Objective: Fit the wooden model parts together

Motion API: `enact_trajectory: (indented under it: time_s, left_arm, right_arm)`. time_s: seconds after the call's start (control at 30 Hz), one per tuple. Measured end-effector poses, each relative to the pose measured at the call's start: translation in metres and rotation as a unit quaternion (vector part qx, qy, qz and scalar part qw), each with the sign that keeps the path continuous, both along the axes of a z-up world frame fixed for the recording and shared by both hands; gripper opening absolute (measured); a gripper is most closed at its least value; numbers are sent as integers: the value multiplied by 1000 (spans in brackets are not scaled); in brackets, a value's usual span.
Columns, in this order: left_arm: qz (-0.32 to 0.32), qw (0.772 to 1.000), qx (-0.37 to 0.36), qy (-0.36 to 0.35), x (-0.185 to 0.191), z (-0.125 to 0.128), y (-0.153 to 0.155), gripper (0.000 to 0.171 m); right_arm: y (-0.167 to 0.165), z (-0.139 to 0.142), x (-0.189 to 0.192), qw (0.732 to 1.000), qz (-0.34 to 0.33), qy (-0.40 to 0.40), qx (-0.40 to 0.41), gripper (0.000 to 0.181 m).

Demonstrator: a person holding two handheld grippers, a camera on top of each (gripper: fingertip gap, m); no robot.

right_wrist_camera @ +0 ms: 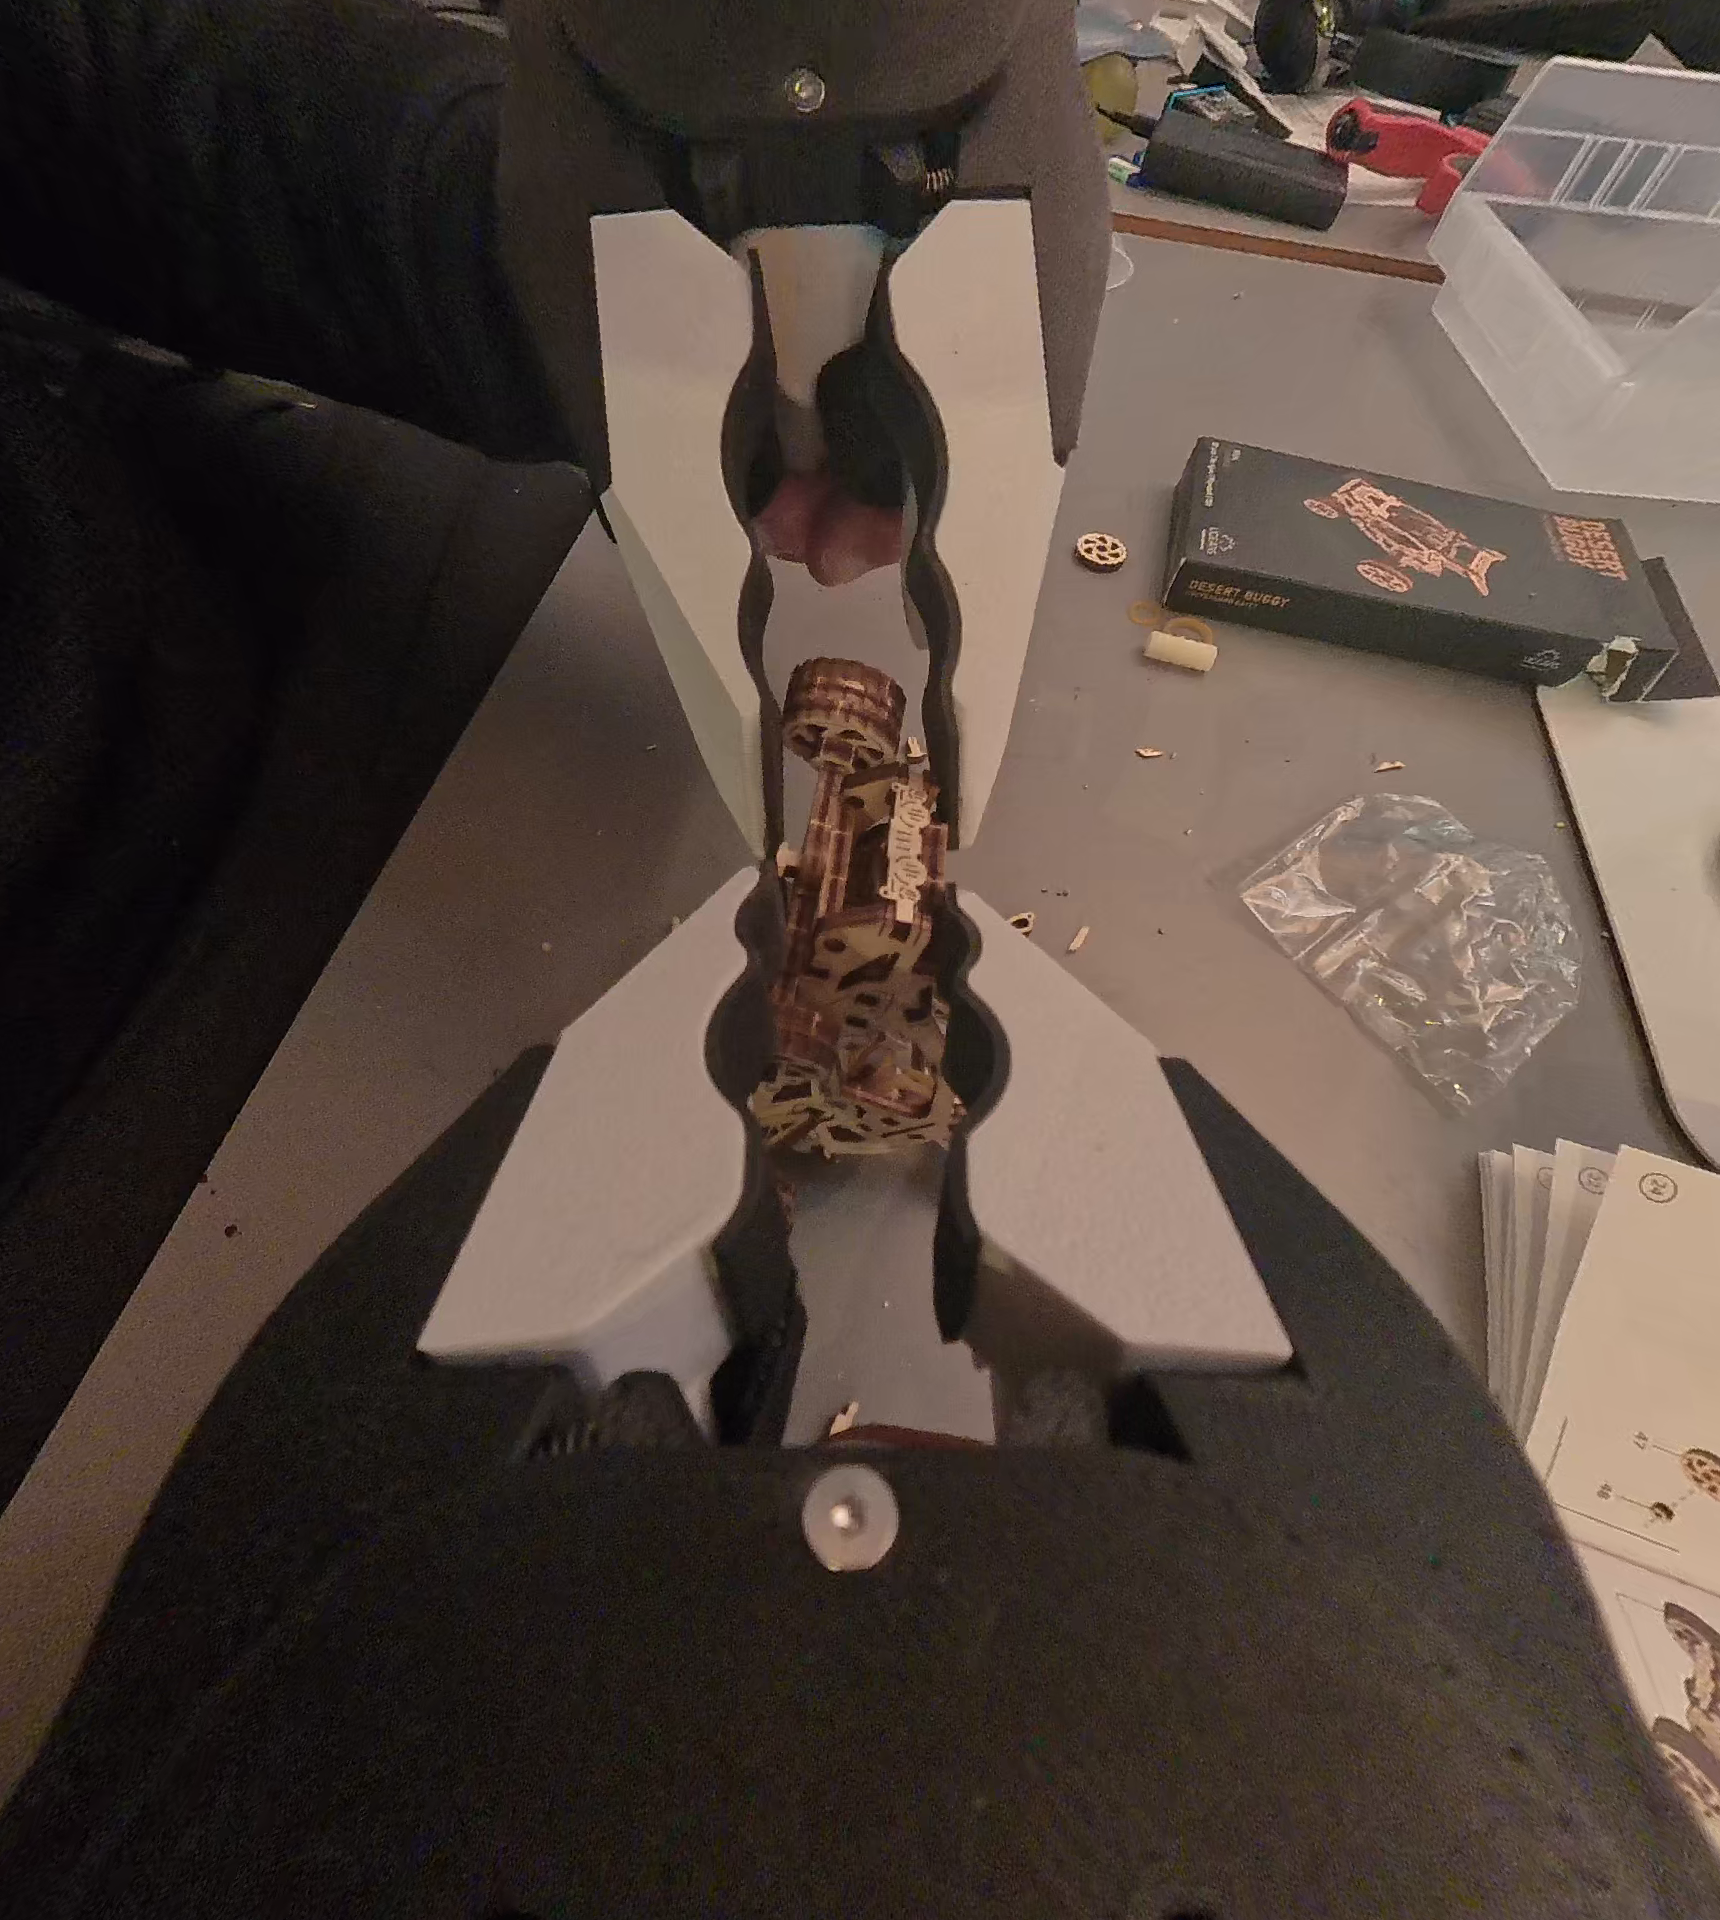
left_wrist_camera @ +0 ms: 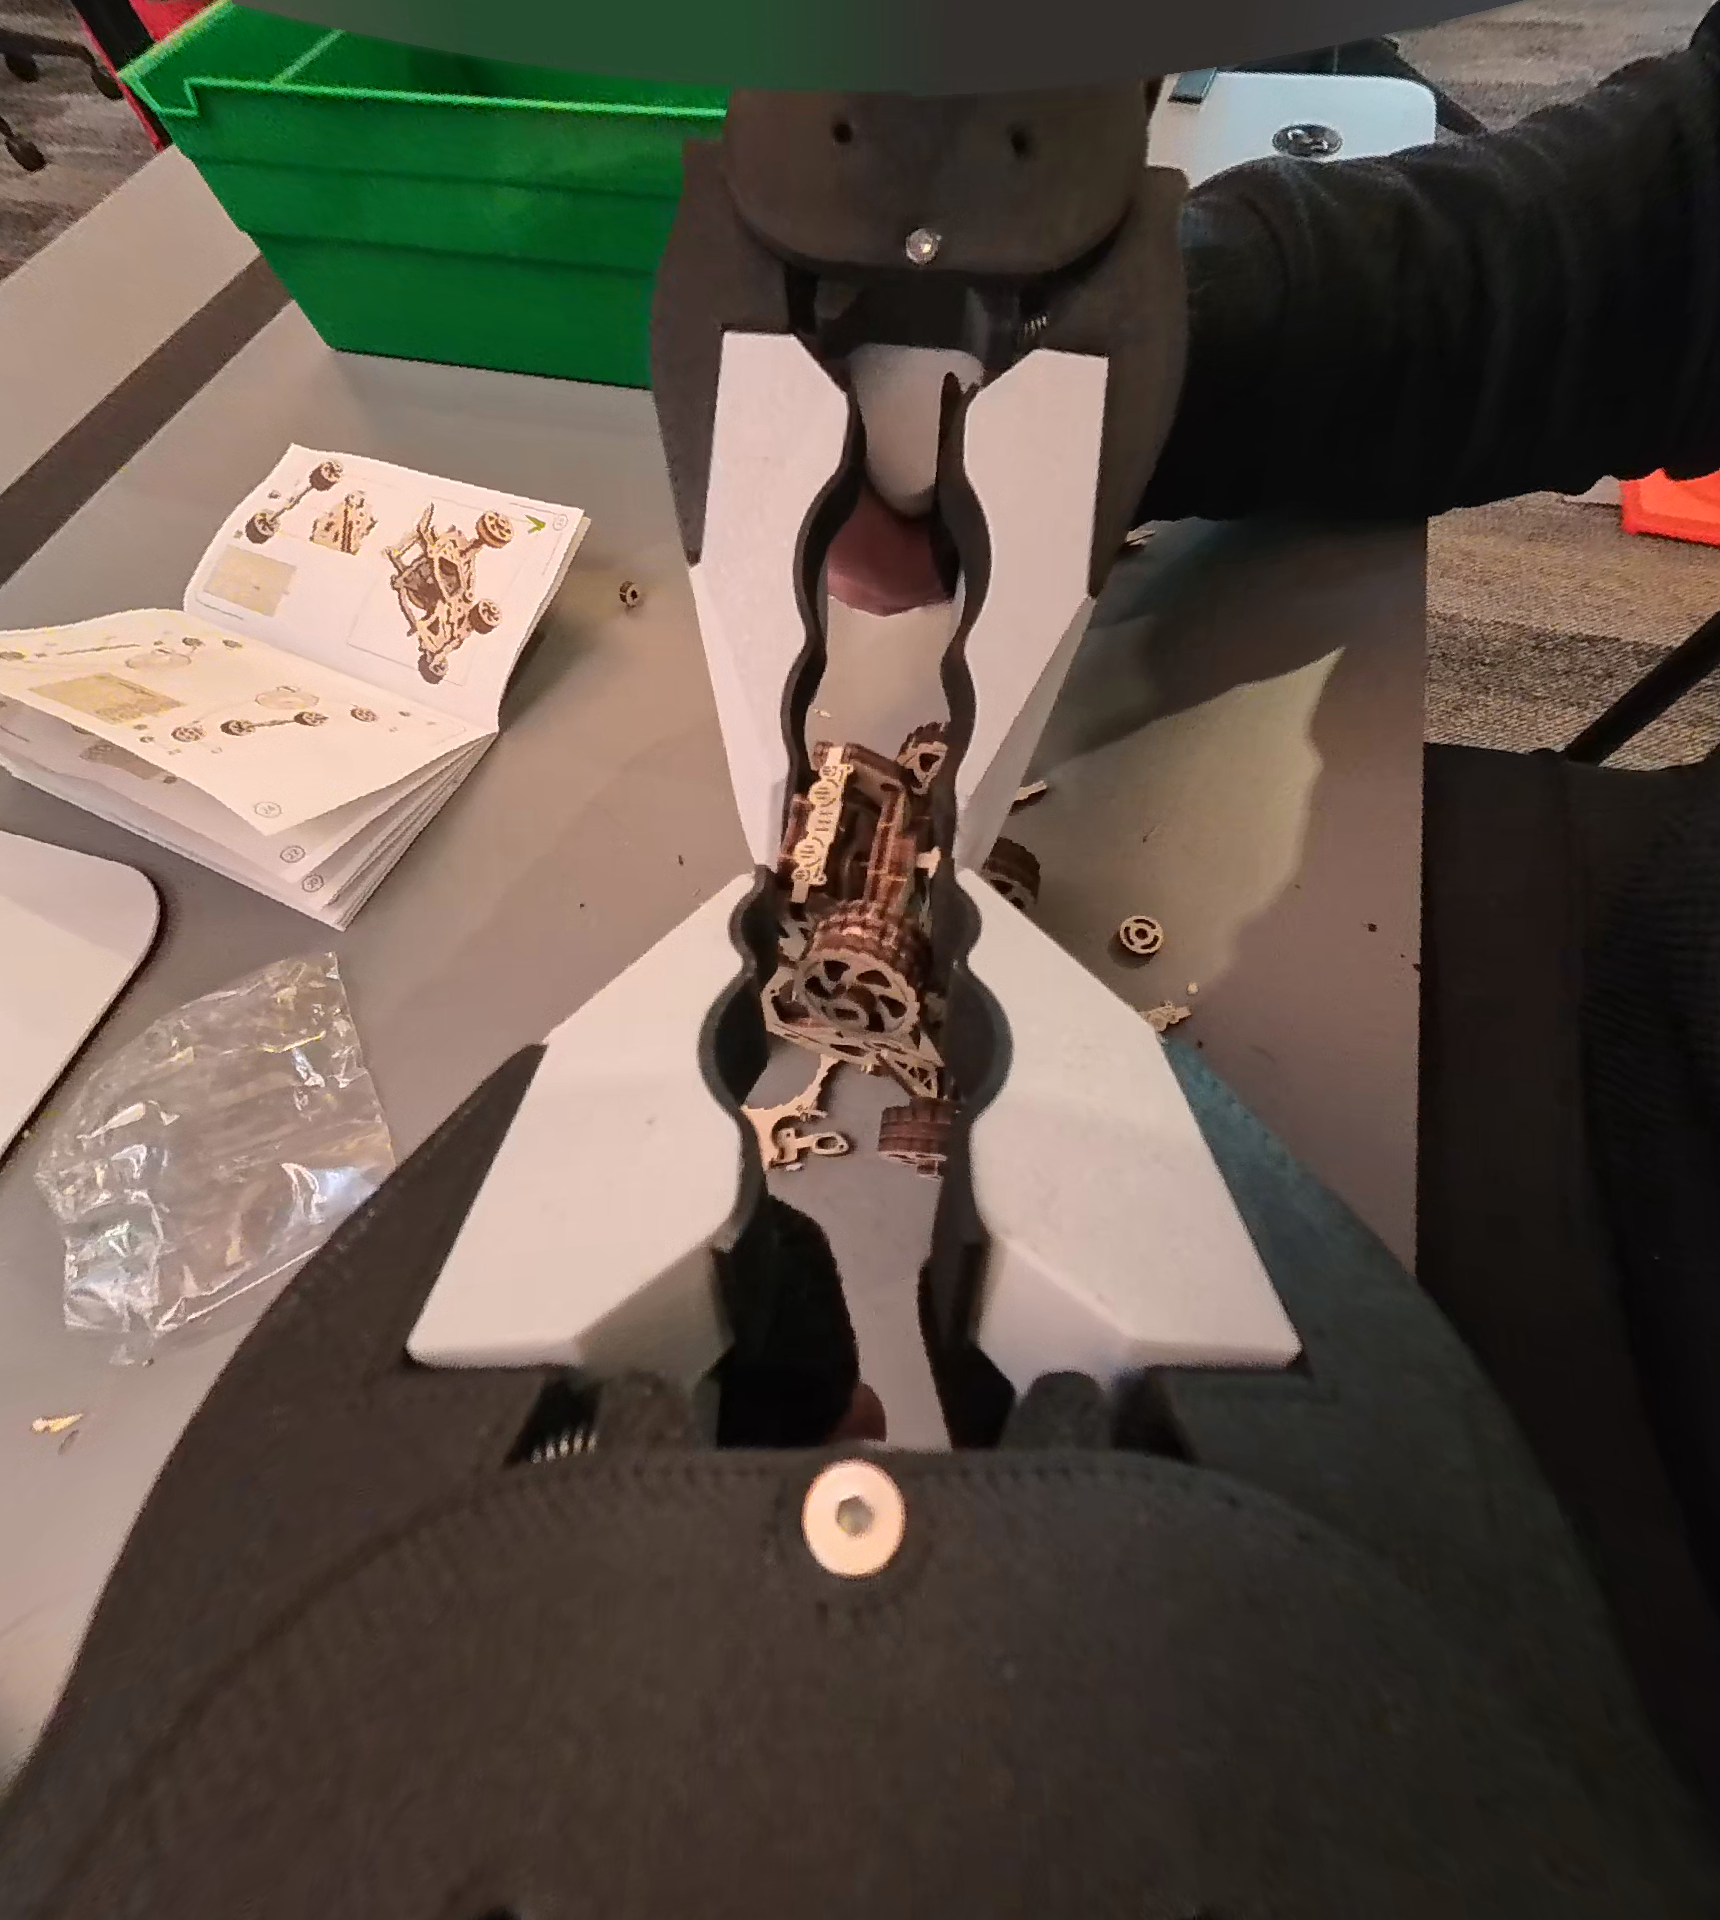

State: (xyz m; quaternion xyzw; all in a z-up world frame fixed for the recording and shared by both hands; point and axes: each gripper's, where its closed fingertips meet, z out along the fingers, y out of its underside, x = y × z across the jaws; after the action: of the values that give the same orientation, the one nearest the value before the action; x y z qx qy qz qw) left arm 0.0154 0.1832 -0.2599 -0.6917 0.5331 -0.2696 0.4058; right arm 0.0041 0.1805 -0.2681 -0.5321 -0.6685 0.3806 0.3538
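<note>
A partly built wooden model buggy (left_wrist_camera: pixel 851 977) hangs above the grey table between two grippers that meet tip to tip. My left gripper (left_wrist_camera: pixel 856 896) comes from the bottom of the left wrist view and is shut on the end with a gear-like wheel. My right gripper (right_wrist_camera: pixel 856 883) is shut on the model's frame (right_wrist_camera: pixel 845 987). Each gripper shows in the other's view, the right one (left_wrist_camera: pixel 864 844) and the left one (right_wrist_camera: pixel 858 836), coming from the top. A wheel on an axle (right_wrist_camera: pixel 840 717) sits between the left fingers. Loose wooden wheels (left_wrist_camera: pixel 913 1138) lie on the table below.
An open instruction booklet (left_wrist_camera: pixel 243 675), a crumpled plastic bag (left_wrist_camera: pixel 212 1132) and a green bin (left_wrist_camera: pixel 440 197) lie to the left. A black kit box (right_wrist_camera: pixel 1407 561), a clear plastic organizer (right_wrist_camera: pixel 1645 260), a small wooden disc (right_wrist_camera: pixel 1100 549) and a white board (right_wrist_camera: pixel 1666 831) lie to the right. A dark sleeve (left_wrist_camera: pixel 1458 312) reaches in. My left and right fingertips are right by each other.
</note>
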Motion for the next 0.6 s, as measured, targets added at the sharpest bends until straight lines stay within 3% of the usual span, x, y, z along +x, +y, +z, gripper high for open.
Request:
enact_trajectory:
  time_s: [0.6]
  left_arm:
    - [2,1000,-3,8,0,0,-1,26]
  right_arm:
    - [0,0,0,1000,1,1,7,24]
